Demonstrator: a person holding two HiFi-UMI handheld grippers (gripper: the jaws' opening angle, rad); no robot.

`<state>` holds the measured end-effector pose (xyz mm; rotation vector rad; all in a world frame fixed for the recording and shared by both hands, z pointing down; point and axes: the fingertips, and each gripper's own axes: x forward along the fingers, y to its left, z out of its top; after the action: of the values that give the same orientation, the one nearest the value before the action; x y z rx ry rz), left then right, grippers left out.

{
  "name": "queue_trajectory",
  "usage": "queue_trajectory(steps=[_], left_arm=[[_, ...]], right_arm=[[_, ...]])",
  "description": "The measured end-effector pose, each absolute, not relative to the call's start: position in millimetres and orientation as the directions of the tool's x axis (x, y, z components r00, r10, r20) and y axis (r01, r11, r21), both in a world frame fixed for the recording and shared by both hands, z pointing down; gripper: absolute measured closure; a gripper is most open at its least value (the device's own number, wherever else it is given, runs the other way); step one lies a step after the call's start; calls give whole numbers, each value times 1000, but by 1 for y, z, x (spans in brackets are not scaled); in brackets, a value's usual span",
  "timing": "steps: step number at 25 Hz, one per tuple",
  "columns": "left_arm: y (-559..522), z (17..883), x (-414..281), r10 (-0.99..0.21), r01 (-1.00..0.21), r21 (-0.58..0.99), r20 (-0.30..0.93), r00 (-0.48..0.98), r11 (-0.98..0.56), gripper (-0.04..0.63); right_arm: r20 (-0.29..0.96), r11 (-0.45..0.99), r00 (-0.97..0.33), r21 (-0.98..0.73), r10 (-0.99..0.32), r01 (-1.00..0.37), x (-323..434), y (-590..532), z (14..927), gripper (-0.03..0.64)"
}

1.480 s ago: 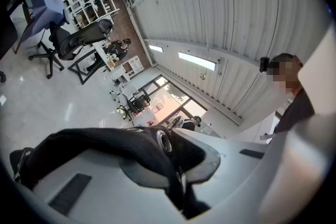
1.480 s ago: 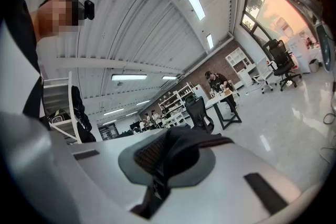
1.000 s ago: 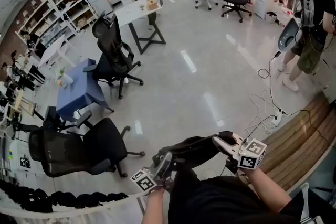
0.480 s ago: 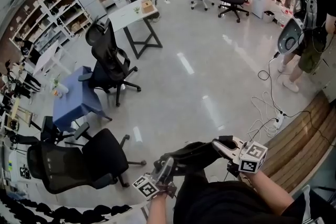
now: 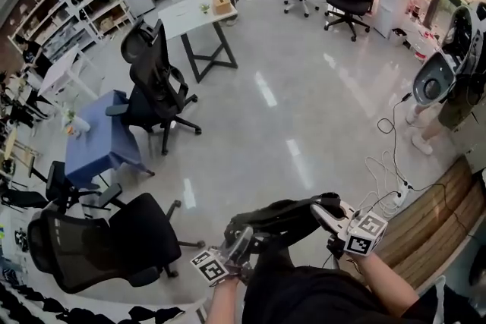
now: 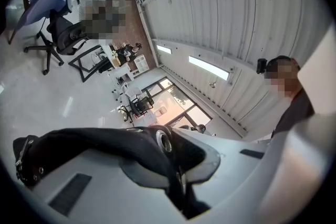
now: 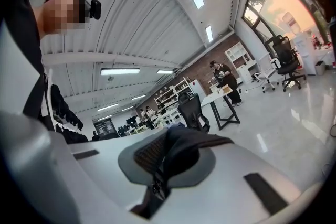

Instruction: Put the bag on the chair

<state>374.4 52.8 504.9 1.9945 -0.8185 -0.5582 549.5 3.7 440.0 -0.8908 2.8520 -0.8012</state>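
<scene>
Both grippers carry a black bag (image 5: 282,215) at the bottom of the head view, its body hanging dark below the strap. My left gripper (image 5: 238,241) is shut on the bag's black strap (image 6: 105,144), beside a metal eyelet (image 6: 164,140). On the bag's other end, my right gripper (image 5: 328,213) is shut on a fold of black fabric (image 7: 185,145) that bulges between its jaws. The nearest black office chair (image 5: 114,235) stands to the lower left, its seat facing up and apart from the bag.
A second black chair (image 5: 156,91) stands by a blue-covered table (image 5: 95,140). A white table (image 5: 194,11) is further back. Cables (image 5: 387,163) trail on the floor at right beside a wooden bench (image 5: 437,228). A person (image 5: 456,80) stands at the right.
The view has shifted: the near chair and blue table slid toward the lower left. Both grippers keep their hold on the bag and sit in nearly the same place.
</scene>
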Motion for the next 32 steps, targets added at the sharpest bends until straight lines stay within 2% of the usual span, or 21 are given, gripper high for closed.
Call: queue_trajectory(steps=[17,27,32], left_arm=[[-146,503,273,-720,-265,883,-111,685,-388,561],[-186,499,224,-738,-242,896,-127,662,-371,560],[-185,497,191,-783,-283,885,-133,607,-370,560]], right_arm=[[141,643,-793,-511,-593,-571,447,-206,428,607],[142,648,-802,-516,-581,-560,392,-258,420,607],[141,686,-845,-522,-516,-507,359,-260,422,607]])
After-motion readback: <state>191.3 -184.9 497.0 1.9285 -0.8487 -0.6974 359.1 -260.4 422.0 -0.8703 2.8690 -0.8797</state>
